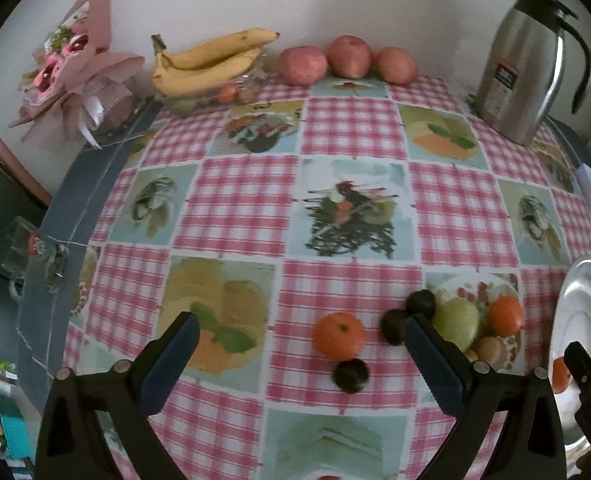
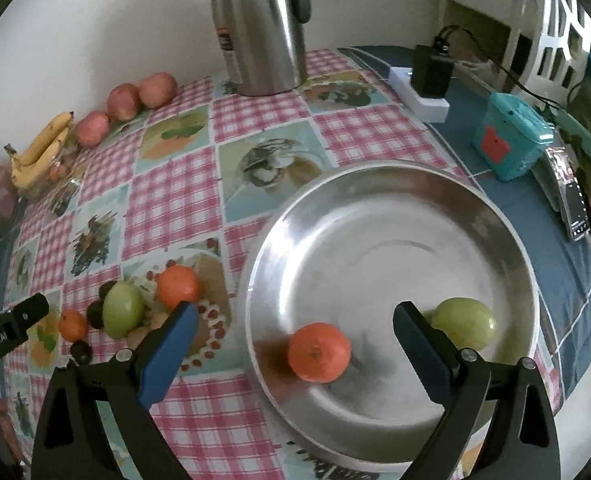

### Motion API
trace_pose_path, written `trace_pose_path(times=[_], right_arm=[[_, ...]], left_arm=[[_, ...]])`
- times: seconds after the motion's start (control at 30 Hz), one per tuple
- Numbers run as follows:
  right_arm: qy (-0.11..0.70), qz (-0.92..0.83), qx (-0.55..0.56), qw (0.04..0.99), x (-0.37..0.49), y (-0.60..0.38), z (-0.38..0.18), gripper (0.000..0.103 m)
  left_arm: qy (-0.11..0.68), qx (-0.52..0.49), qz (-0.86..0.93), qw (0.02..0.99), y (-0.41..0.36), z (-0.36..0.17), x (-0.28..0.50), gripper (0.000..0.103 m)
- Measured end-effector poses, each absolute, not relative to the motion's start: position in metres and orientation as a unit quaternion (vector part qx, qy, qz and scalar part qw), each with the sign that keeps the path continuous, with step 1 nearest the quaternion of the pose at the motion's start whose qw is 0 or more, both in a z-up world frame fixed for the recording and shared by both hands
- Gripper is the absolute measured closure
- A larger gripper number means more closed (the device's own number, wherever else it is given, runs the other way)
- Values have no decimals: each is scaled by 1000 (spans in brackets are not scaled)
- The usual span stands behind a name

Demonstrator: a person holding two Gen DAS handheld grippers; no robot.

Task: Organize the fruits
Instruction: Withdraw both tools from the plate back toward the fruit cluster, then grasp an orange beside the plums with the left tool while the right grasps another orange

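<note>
My left gripper (image 1: 301, 330) is open and empty above the checked tablecloth, just short of an orange tangerine (image 1: 339, 336) and a dark round fruit (image 1: 350, 376). Beside them lie more dark fruits (image 1: 420, 302), a green fruit (image 1: 456, 319) and a second tangerine (image 1: 505, 316). My right gripper (image 2: 295, 322) is open and empty over the steel plate (image 2: 375, 208). In the plate lie a tangerine (image 2: 319, 352) between the fingers and a green fruit (image 2: 465, 322) beside the right finger. The loose pile (image 2: 123, 310) shows left of the plate.
Bananas (image 1: 211, 60) on a glass bowl and three apples (image 1: 347, 58) line the back wall. A steel jug (image 1: 523, 64) stands at the back right, a bouquet (image 1: 71, 76) at the back left. A power strip with charger (image 2: 427, 80) and a teal box (image 2: 511, 140) sit right of the plate.
</note>
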State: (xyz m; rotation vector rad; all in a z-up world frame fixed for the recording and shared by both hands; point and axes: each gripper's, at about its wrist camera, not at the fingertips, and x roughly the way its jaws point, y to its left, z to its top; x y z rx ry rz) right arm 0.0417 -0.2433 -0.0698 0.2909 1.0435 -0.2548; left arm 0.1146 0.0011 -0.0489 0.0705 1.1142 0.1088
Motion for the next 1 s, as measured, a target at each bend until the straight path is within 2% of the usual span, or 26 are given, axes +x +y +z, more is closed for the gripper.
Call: trace_pose_path(times=[0.57, 1.0], right_arm=[[532, -62, 126, 835, 75, -171, -58, 5], [544, -71, 146, 823, 104, -172, -64, 5]], left_arm=[[545, -93, 67, 830, 56, -47, 116, 0], [571, -115, 46, 811, 49, -62, 126, 0]])
